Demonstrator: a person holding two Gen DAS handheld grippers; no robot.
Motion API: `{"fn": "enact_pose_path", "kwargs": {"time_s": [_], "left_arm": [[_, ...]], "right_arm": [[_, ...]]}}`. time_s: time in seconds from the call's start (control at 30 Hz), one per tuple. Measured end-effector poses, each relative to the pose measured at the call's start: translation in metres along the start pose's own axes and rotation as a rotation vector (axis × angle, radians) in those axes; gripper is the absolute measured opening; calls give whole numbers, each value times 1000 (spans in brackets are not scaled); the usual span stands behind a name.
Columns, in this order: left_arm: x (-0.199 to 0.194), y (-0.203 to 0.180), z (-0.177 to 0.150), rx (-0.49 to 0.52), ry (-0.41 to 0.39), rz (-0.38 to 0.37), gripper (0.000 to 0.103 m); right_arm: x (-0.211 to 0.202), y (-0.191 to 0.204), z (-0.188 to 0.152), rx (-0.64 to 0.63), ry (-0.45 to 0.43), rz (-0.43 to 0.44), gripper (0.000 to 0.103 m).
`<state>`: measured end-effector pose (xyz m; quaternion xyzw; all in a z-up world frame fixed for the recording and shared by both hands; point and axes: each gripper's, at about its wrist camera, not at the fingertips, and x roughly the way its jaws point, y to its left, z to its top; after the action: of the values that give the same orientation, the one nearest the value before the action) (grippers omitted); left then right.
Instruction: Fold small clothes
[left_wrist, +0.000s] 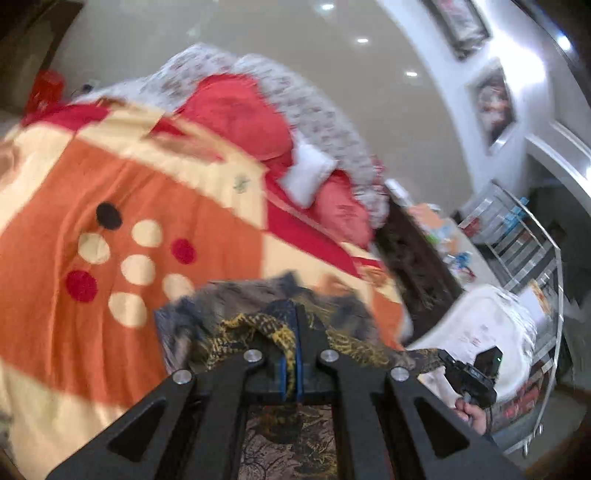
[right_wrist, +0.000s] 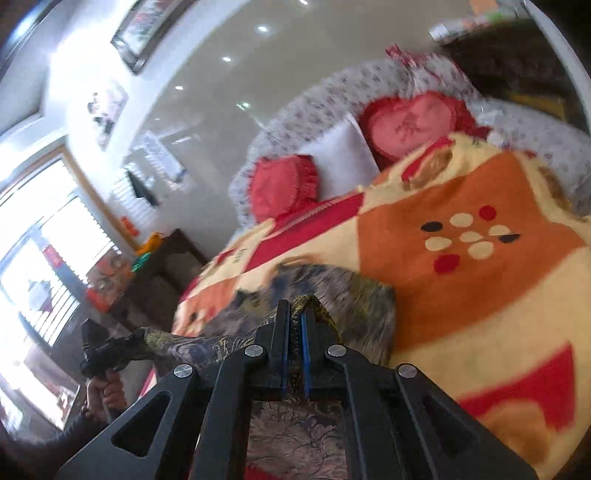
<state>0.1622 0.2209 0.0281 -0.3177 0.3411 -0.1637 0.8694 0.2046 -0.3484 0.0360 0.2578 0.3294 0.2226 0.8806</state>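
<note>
Both jaws clamped on one dark gold-patterned garment (left_wrist: 236, 325): left hand-held gripper (left_wrist: 293, 332) and right hand-held gripper (right_wrist: 295, 314) each pinch an edge. It hangs stretched between them over the orange blanket (left_wrist: 92, 177) on the bed, far part dragging. Long axis runs gripper to gripper, across the bed's near edge. Risk: thin pinch slips, or cloth bunches unevenly if one side leads.
</note>
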Motion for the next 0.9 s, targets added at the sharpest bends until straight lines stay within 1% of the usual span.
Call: {"fn": "enact_pose_path", "kwargs": {"time_s": [0.03,0.07,0.1,0.13,0.2,0.23,0.27,0.3,0.33,0.37,0.4,0.43,0.47,0.5,0.53,0.57,0.6,0.63,0.67,0.7,0.73,0.77,0.8,0.87,0.9], "left_arm": [[23,12,3,-13,28,53,3],[37,19,3,-22,45,99,3],[43,25,3,-28,57,120,3],[55,34,5,-55,86,146,3],[61,46,7,-108,120,154,9],[60,48,9,-121,124,151,11],[57,49,10,-123,118,158,22],[51,49,14,-110,96,171,37],[43,48,18,-91,65,186,48],[34,47,19,-82,36,196,67],[22,47,24,-81,-2,206,70],[11,48,29,-90,-42,213,70],[2,46,31,-100,-64,212,70],[-3,42,30,-103,-73,203,69],[-3,32,25,-81,-63,187,67],[-2,24,23,-57,-47,172,59],[5,10,14,-4,-7,152,51],[22,-13,-4,90,70,145,46],[33,-23,-15,134,112,145,32],[56,-41,-36,203,196,149,22],[70,-49,-47,226,238,169,21],[85,-54,-56,240,275,199,20],[107,-57,-67,252,324,255,20],[131,-57,-72,268,351,348,20],[138,-58,-66,268,339,367,20]], "right_arm": [[15,-7,4,21,16,-10,0],[35,-17,8,52,36,-32,0],[45,-24,9,73,45,-49,0],[57,-32,8,104,57,-60,0],[77,-48,6,180,87,-62,0],[80,-54,5,207,97,-57,0],[80,-57,5,227,99,-45,0],[76,-59,5,239,88,-18,0],[69,-58,6,244,68,21,1],[62,-57,7,240,43,52,3],[57,-56,9,232,23,67,9],[48,-55,11,217,-1,72,13],[40,-52,13,206,-16,60,13],[35,-49,14,196,-22,43,13],[28,-43,15,169,-32,30,13],[26,-36,14,144,-31,21,13],[27,-28,13,117,-13,7,13],[34,-16,11,66,30,-12,13],[44,0,6,1,77,-20,13],[59,21,-2,-87,144,-38,13],[73,38,-11,-167,195,-86,13],[83,48,-17,-217,226,-119,13],[98,58,-25,-270,275,-169,13],[134,63,-43,-325,413,-310,13],[153,63,-54,-347,484,-383,13]]}}
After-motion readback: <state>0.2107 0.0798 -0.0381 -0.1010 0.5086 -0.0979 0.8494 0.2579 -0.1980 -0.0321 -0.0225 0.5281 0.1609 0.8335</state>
